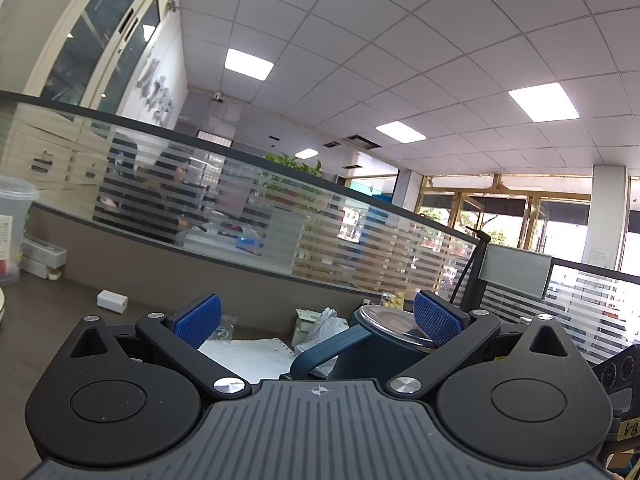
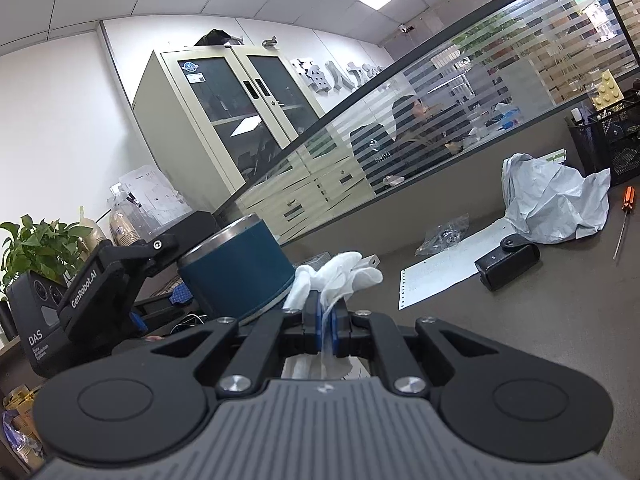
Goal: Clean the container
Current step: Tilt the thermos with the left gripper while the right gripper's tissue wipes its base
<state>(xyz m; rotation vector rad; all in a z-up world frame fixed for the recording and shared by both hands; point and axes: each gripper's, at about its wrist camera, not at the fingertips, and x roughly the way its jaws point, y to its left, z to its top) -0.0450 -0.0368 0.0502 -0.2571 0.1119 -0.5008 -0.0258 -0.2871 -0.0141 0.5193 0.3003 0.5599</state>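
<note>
Office bench, brown and cluttered: my left gripper (image 1: 318, 320) stands wide, one pad at the rim of the blue mug (image 2: 236, 266) without visibly pressing. It looks rigid, smooth-sided, likely slippery; its handle (image 1: 320, 350) seems surest. My right gripper (image 2: 326, 322) pinches a soft white cloth (image 2: 340, 276) beside it.

One dark-blue steel-rimmed mug (image 2: 236, 268) in front of me, just the one. One crumpled white cloth (image 2: 340, 276). On the desk I count one black leather pouch (image 2: 508, 260), one orange-handled screwdriver (image 2: 622, 220), one perforated white paper sheet (image 2: 440, 268), one rumpled grey-white plastic bag (image 2: 552, 204) and one small clear bag of metal parts (image 2: 444, 236). Black mesh organisers (image 2: 612, 144): two, I think, though the edge distorts them. One beige two-door glass-fronted cabinet (image 2: 228, 120). From my left side, one clear lidded plastic cup (image 1: 12, 224) and one small white block (image 1: 112, 301).
</note>
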